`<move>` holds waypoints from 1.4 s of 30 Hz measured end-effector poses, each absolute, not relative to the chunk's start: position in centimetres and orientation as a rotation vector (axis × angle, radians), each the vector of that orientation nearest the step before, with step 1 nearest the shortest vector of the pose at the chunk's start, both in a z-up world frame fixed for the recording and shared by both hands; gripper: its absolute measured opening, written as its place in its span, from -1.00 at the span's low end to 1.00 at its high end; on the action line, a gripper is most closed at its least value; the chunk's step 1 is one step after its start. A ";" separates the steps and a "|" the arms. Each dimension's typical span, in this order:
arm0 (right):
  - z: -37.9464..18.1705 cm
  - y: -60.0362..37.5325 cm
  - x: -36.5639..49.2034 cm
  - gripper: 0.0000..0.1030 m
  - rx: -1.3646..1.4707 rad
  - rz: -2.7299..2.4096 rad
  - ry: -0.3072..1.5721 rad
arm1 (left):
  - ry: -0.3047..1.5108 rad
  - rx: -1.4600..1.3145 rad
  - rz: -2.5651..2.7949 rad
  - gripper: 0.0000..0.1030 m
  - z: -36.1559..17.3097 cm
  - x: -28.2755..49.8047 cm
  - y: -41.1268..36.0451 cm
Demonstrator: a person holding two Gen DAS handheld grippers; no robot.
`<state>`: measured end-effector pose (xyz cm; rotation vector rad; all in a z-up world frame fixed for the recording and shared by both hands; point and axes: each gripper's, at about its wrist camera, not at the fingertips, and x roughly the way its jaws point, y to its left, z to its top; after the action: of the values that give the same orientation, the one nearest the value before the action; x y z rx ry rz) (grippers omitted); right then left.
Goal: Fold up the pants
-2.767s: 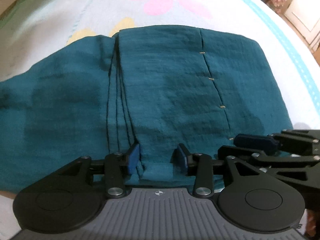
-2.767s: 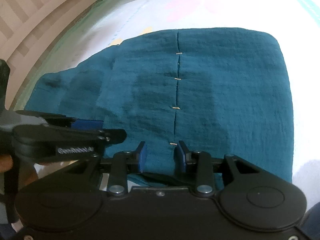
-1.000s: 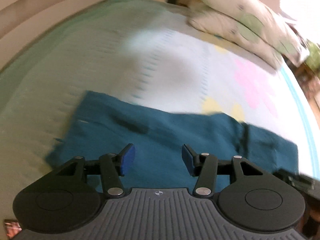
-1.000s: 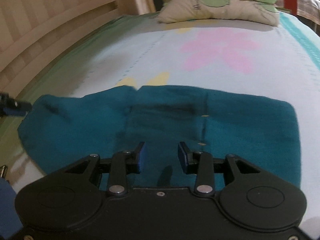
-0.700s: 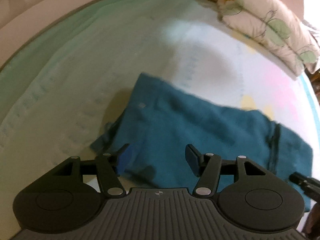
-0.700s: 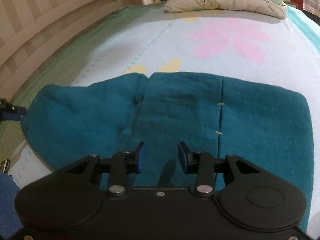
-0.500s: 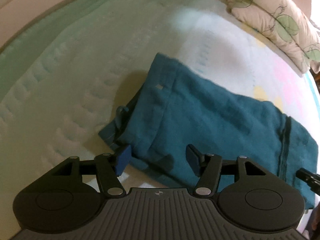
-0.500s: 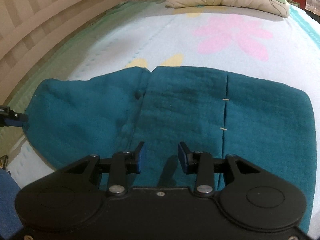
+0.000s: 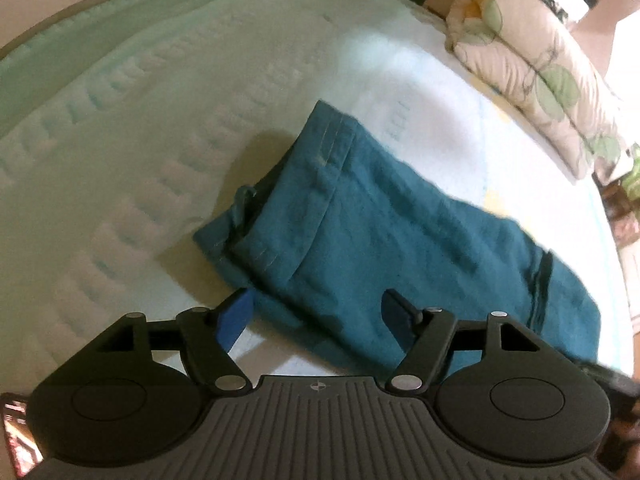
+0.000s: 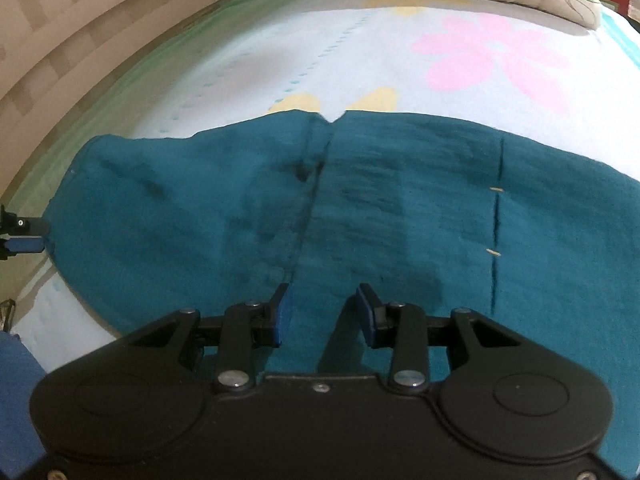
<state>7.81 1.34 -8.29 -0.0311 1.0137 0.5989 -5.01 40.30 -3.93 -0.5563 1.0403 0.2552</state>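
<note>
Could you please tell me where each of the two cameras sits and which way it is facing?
Left wrist: on the left gripper, jaws opening, tilted down at the hem end of the teal pants.
Right wrist: on the right gripper, tilted down over the pants' middle; left gripper's tip at the left edge.
Shared: pants, bedsheet, pillow.

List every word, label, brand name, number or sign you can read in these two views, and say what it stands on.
None can be read.
The small round mark on the left gripper body is a symbol, not lettering.
The pants carry only pale stitch marks, no label.
The bed sheet and pillow show flower and leaf prints, no words.
</note>
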 end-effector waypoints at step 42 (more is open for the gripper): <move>-5.9 -7.9 6.5 -0.08 0.133 0.433 0.932 | 0.832 -0.180 -0.174 -0.68 11.0 4.5 14.2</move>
<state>6.48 -7.92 -5.90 0.1334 0.9320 0.4326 4.46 14.22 11.02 -0.1801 0.8318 -0.1741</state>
